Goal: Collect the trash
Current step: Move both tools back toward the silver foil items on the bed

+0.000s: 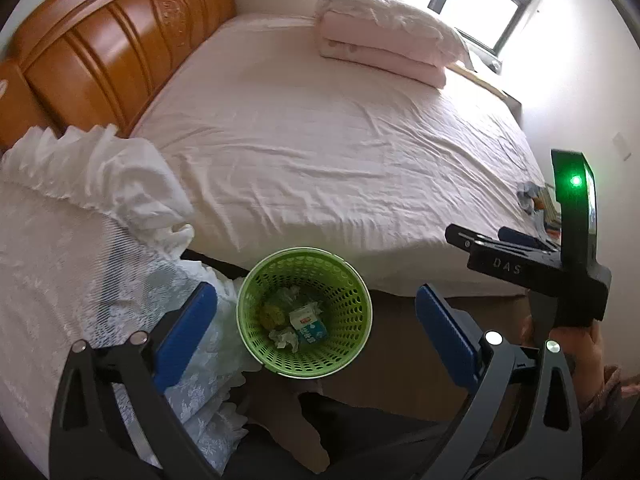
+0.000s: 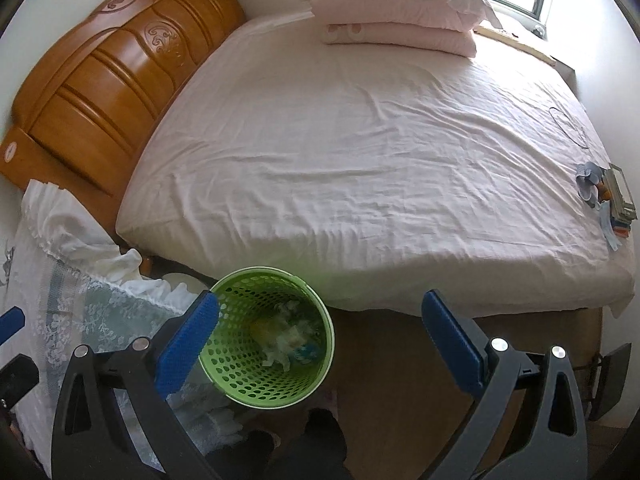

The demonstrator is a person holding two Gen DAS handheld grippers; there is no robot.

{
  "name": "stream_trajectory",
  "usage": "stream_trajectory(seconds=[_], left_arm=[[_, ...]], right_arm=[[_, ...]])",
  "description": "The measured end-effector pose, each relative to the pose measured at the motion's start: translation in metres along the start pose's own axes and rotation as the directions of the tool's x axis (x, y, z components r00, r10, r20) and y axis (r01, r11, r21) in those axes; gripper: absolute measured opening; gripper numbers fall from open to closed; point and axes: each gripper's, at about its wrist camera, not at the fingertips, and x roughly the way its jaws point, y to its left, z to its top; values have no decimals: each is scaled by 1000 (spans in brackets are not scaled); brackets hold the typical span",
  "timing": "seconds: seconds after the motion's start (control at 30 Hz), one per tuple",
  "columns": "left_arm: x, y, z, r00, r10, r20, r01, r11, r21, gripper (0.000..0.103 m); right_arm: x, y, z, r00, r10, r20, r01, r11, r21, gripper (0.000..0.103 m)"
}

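Observation:
A green perforated waste basket (image 1: 348, 340) stands on the floor against the bed's side. Inside lie a small blue-and-white carton (image 1: 309, 326), crumpled tissue (image 1: 285, 339) and a yellowish scrap (image 1: 271, 314). My left gripper (image 1: 316, 296) hangs above the basket, open wide with nothing between its blue pads. In the right wrist view the same basket (image 2: 240, 376) sits lower left, partly behind one blue pad (image 2: 188, 348). My right gripper (image 2: 320, 300) is also open and empty, above the basket's right rim and the floor. Its black housing (image 1: 576, 240) with a green light shows at the right of the left wrist view.
A wide bed (image 2: 360, 152) with a pink sheet fills the middle, with a wooden headboard (image 2: 100, 80) and folded bedding (image 2: 400, 12) at the back. A lace-covered nightstand (image 1: 60, 260) stands left of the basket. Blue cloth and books (image 2: 608, 196) lie at the bed's right edge. The person's dark socked feet (image 2: 320, 436) are near the basket.

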Motion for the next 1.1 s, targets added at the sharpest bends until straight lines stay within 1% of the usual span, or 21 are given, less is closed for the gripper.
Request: stream_trajectory(seconds=[0.07,0.2,0.3,0.33,0.4,0.43,0.47,0.5,0.53,0.57,0.6,0.63,0.7,0.77,0.87,0.9,0.93,0.97,1.03,1.1], left_arm=[[-4,6,0,1000,12,14,-11,1000,-18,95],[-25,28,-3,995,60,80,-53,995,-88,95],[-44,49,-6,987,100,124,-82,986,-146,95],[-51,57,-8,983,123,139,-99,981,-168,95],[-69,77,-14,969,182,168,-144,966,-215,95],[-75,85,-17,963,204,176,-160,959,-234,95],[-82,93,-19,958,224,180,-175,952,-252,95],[-93,107,-25,948,258,187,-198,937,-287,95],[-100,117,-29,941,279,190,-211,926,-312,95],[-109,129,-35,931,310,192,-231,909,-345,95],[-116,139,-39,924,329,193,-243,899,-365,95],[-124,151,-44,914,356,192,-261,882,-393,95],[-140,176,-59,891,413,186,-298,843,-448,95],[-152,197,-71,876,450,175,-318,810,-493,95],[-166,229,-90,859,488,153,-330,759,-561,95],[-168,235,-94,856,496,148,-333,746,-577,95],[-172,245,-100,851,506,140,-334,727,-600,95],[-176,255,-105,846,516,134,-334,710,-620,95],[-179,267,-113,841,527,125,-333,685,-648,95],[-184,282,-120,836,537,113,-334,661,-672,95]], right_arm=[[-1,7,-1,1000,10,1,-10,1000,-6,100],[-6,22,-1,999,40,8,-39,999,-26,101],[-18,54,2,994,103,27,-101,992,-82,100],[-20,58,1,993,113,32,-110,990,-89,100],[-32,89,3,984,171,49,-162,976,-146,101],[-33,94,2,982,182,51,-172,973,-157,101],[-37,107,2,977,208,55,-195,964,-183,101],[-41,117,2,972,227,57,-211,956,-203,101],[-47,143,1,960,275,56,-252,933,-259,101],[-49,151,2,957,285,54,-260,927,-271,101],[-53,173,0,947,319,42,-290,903,-318,101],[-53,180,0,944,326,39,-296,896,-330,101],[-56,219,-2,931,366,14,-331,856,-396,101],[-57,244,-5,923,386,-4,-349,831,-434,101],[-58,289,-14,907,420,-41,-386,785,-485,101],[-58,300,-16,902,429,-52,-396,773,-496,101],[-59,306,-18,900,432,-56,-400,767,-501,101],[-60,320,-21,894,442,-71,-412,751,-517,101],[-59,344,-27,888,449,-96,-424,723,-545,101],[-59,357,-31,886,450,-108,-429,711,-557,101]])
